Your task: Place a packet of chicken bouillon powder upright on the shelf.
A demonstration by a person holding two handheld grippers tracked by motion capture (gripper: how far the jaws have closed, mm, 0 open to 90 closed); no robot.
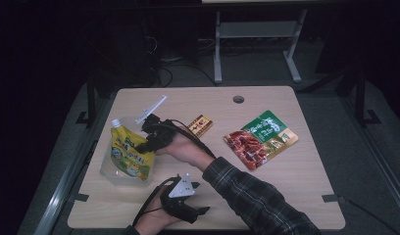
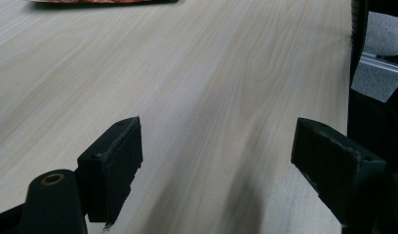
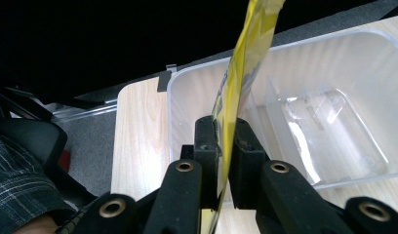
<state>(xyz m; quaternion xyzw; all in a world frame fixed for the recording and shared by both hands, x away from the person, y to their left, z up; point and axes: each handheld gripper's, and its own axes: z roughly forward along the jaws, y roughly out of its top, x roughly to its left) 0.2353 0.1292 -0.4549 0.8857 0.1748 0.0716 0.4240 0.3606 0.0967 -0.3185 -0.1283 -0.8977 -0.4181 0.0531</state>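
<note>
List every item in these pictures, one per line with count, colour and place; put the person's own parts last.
Spouted pouch: one, yellow, over the bin at table left, edge between the right gripper's jaws.
Clear bin: one, transparent, under the pouch.
White plastic piece: one, white, behind the pouch.
Small box: one, brown and gold, table centre.
Food packet: one, red and green, table right.
Table: one, light wood.
Right gripper: one, black, shut on the pouch.
Left gripper: one, black, open over bare table.
Sleeve: one, dark plaid, bottom centre.

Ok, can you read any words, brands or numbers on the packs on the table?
Yellow spouted pouch: print too small and blurred to read.
Red and green snack packet: white lettering, blurred, unreadable.
Small brown box: label unreadable.
Nothing legible anywhere.
</note>
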